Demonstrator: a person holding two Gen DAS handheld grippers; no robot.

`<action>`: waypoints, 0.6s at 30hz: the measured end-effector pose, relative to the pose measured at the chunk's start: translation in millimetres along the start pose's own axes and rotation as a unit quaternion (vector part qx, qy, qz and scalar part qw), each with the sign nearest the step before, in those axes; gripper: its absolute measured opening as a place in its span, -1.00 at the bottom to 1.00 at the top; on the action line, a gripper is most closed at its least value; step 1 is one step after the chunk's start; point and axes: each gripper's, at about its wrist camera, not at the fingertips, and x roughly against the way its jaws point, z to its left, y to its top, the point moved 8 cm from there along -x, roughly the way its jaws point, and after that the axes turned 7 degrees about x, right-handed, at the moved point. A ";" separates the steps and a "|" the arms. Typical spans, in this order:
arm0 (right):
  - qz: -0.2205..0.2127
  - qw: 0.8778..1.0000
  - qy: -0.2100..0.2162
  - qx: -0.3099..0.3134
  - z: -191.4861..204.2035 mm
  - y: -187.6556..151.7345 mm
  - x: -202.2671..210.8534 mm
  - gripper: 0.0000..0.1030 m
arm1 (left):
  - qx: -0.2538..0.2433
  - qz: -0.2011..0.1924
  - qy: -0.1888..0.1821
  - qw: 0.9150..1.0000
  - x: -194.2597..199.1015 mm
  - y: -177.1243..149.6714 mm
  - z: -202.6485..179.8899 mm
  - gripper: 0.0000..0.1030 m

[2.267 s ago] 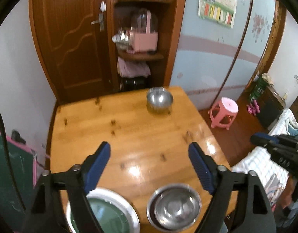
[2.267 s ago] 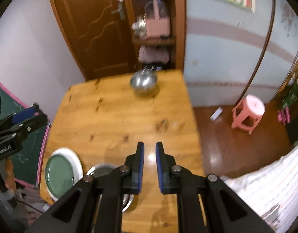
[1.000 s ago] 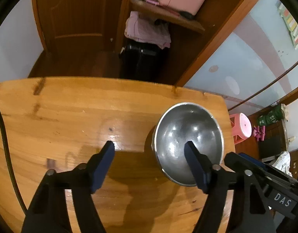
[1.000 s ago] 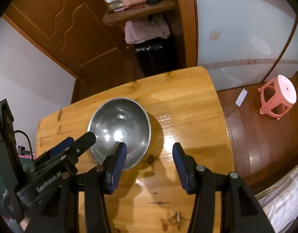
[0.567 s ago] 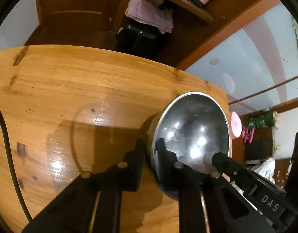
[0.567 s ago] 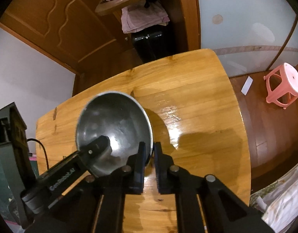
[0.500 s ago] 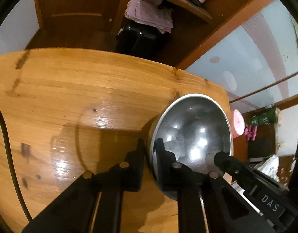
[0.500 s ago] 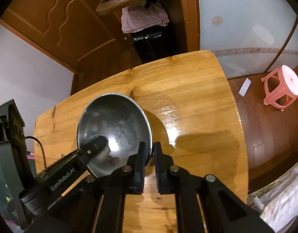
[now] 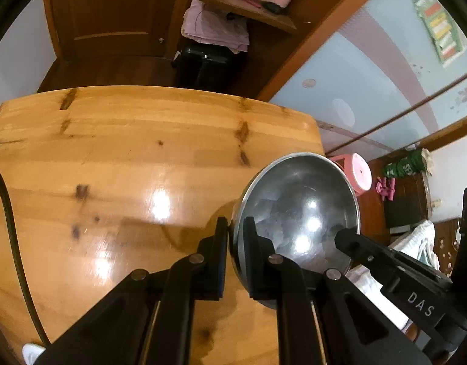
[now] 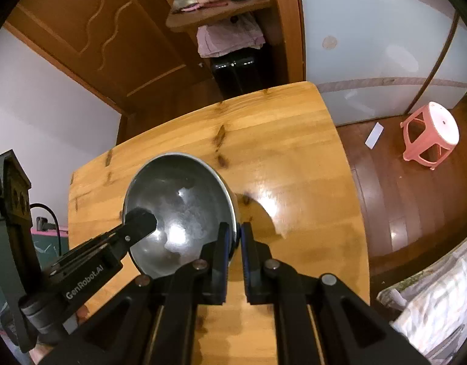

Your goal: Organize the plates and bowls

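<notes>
A wooden table [image 9: 142, 158] fills the view. A steel bowl [image 9: 297, 213] is pinched by its rim at opposite sides, at 3 o'clock, by the left gripper [image 9: 235, 234] and right gripper [image 10: 237, 237]. Apparently lifted; placement is judged outstanding.

Both grippers, left gripper [image 9: 235, 243] and right gripper [image 10: 232, 249], are black with silver rivets, blue-edged pads, apparently; white lettering "GenRobot.AI" and "DAS".

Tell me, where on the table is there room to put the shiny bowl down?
The wooden table is bare from the steel bowl out to its far edge by the door. The only crowding is where the left gripper and right gripper pinch the rim.
</notes>
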 end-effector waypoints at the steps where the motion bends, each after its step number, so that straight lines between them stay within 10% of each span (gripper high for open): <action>1: -0.002 1.000 0.002 0.003 4.2 -7.2 11.0 -0.85 | -0.002 0.000 -0.001 1.000 5.1 -1.0 -0.9 -0.84; 18: -0.055 0.997 0.016 0.047 63.7 -122.0 149.6 -0.85 | -0.054 -0.010 0.003 0.998 160.8 -139.2 2.9 -0.84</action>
